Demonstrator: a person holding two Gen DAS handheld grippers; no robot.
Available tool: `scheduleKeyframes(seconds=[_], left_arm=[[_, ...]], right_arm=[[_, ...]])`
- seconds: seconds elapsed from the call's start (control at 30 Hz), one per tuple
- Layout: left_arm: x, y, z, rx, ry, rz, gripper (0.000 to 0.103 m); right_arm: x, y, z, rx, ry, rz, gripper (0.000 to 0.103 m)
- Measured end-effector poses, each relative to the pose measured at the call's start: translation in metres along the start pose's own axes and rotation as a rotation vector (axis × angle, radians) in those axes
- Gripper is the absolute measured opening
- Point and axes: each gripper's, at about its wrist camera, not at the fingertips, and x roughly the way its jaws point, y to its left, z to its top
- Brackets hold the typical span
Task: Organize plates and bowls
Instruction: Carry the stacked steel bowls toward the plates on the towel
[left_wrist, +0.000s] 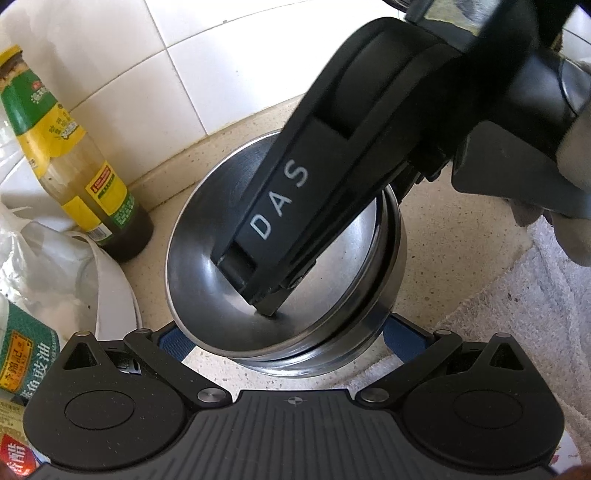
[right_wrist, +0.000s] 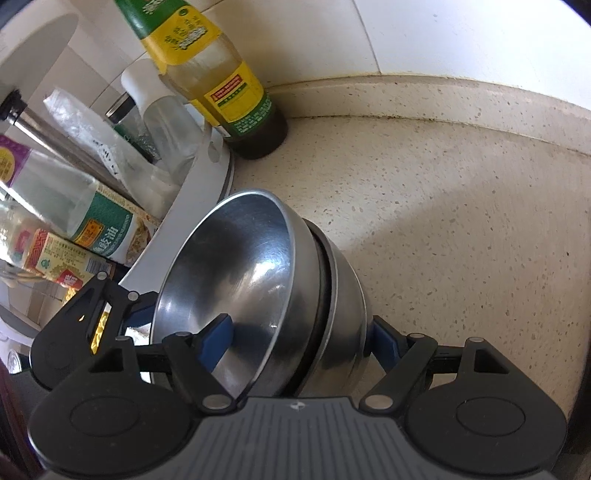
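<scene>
Nested steel bowls are sitting on the counter near the sauce bottle, the top one tilting; right gripper is grasping the stack, one pad inside, one outside; left gripper is straddling the stack's near edge, jaws released; stacking step underway; next likely calls for seating the top bowl level.

Two nested steel bowls, shiny, tilted, upper bowl askew in the lower, above speckled counter
</scene>
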Motion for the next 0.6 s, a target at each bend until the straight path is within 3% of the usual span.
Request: scheduleKeyframes(seconds=[0.33,0.6], left_arm=[[-0.018,-0.005,0.003,-0.045,0.016,0.083,0.103],[-0.061,-0.016,0.001,-0.106,0.012,0.168,0.103]], right_arm=[[-0.012,0.009,0.003,-0.062,-0.006,0.081,0.090],[-0.038,0.038,-0.003,-0.167,0.004,0.125,0.090]])
